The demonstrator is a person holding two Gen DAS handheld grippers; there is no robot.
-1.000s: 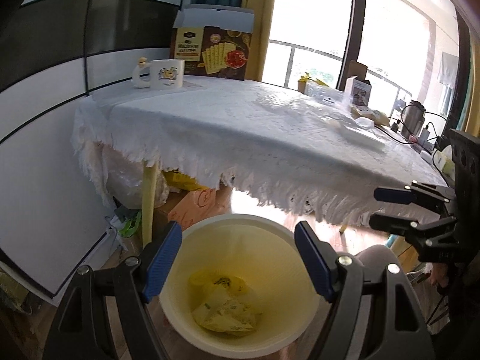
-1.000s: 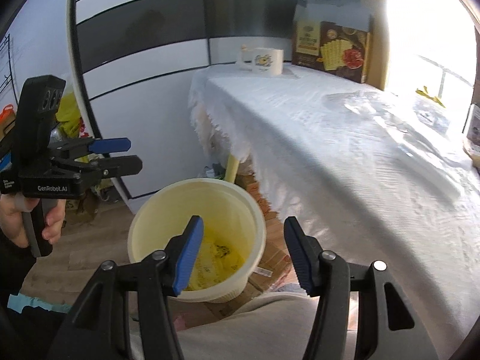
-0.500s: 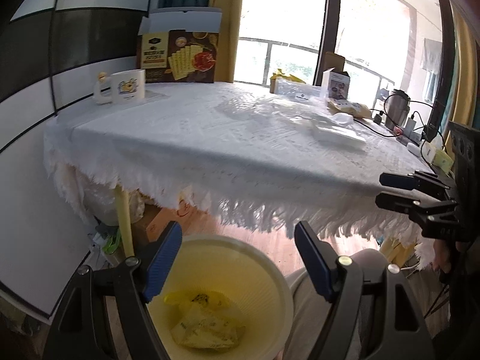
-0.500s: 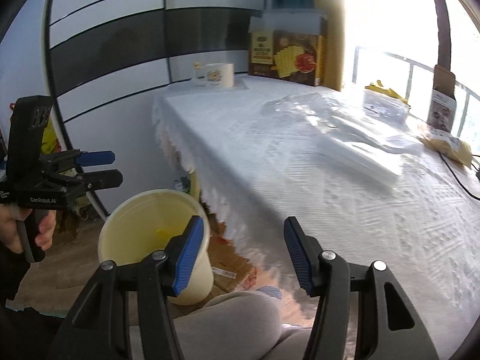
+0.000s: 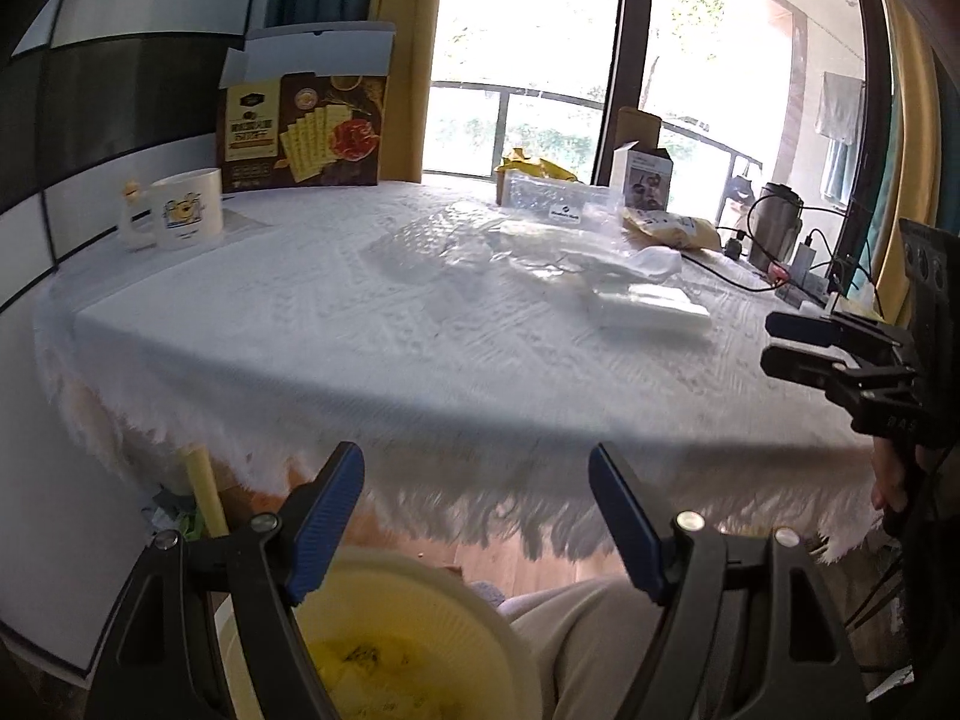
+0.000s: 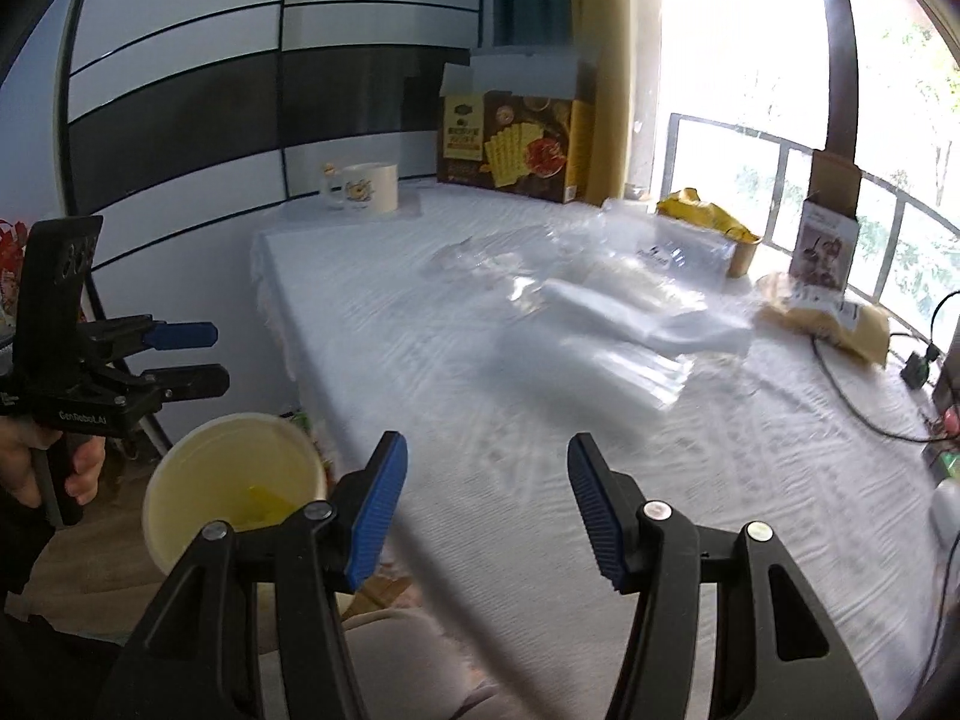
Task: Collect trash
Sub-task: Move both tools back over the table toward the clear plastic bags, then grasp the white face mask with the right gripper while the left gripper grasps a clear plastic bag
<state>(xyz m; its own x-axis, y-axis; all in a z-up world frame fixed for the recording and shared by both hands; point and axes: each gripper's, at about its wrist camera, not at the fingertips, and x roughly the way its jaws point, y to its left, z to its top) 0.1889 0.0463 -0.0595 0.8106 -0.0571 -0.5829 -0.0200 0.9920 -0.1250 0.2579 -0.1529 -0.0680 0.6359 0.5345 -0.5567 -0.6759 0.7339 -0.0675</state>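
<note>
A pale yellow bin stands on the floor below the table's near edge, with crumpled yellow trash inside; it also shows in the right wrist view. My left gripper is open and empty, above the bin at the table's edge. My right gripper is open and empty over the near part of the white tablecloth. Clear plastic bags lie mid-table; they also show in the left wrist view. A yellow-brown snack bag lies at the right.
A white mug and a brown cracker box stand at the far left. A small carton, a kettle and cables sit on the right side. My knee is beside the bin.
Both grippers have risen and tilted up from the bin toward the tabletop. The bin has slid to the bottom of both views. Both stay open and empty.
</note>
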